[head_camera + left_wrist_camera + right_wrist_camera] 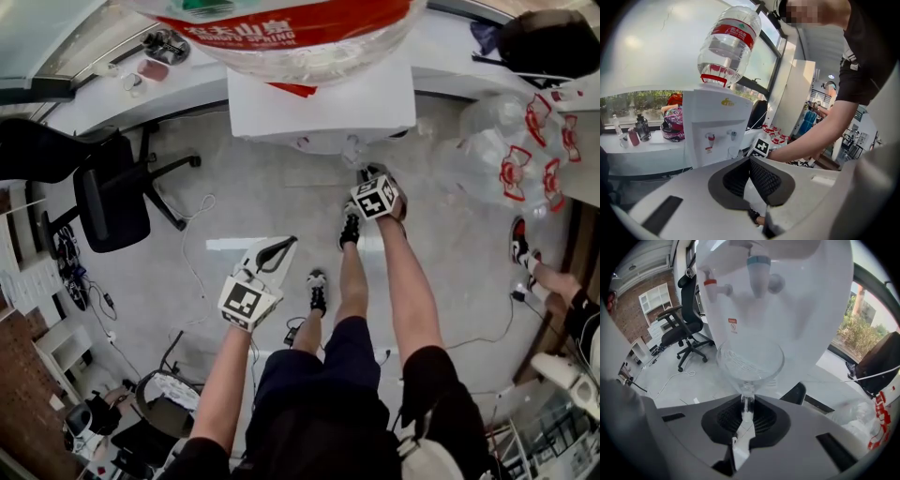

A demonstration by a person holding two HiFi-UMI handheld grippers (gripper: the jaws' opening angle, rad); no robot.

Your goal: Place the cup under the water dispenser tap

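The white water dispenser (323, 108) carries a big bottle (729, 44) and has a red tap (715, 287) and a blue tap (758, 267). A clear plastic cup (750, 359) hangs straight below the blue tap, and my right gripper (746, 404) is shut on its near rim. In the left gripper view the cup (733, 152) shows under that tap, beside the right gripper's marker cube (761, 147). Whether the cup rests on anything I cannot tell. My right gripper (367, 176) is close to the dispenser's front. Farther back, my left gripper (284, 246) is shut and holds nothing.
A black office chair (112, 192) stands on the floor to the left. Bagged empty bottles with red labels (520, 155) lie to the right of the dispenser. A ledge (642, 143) beside the dispenser holds bottles and a helmet. Another person's feet (525, 248) are at the right.
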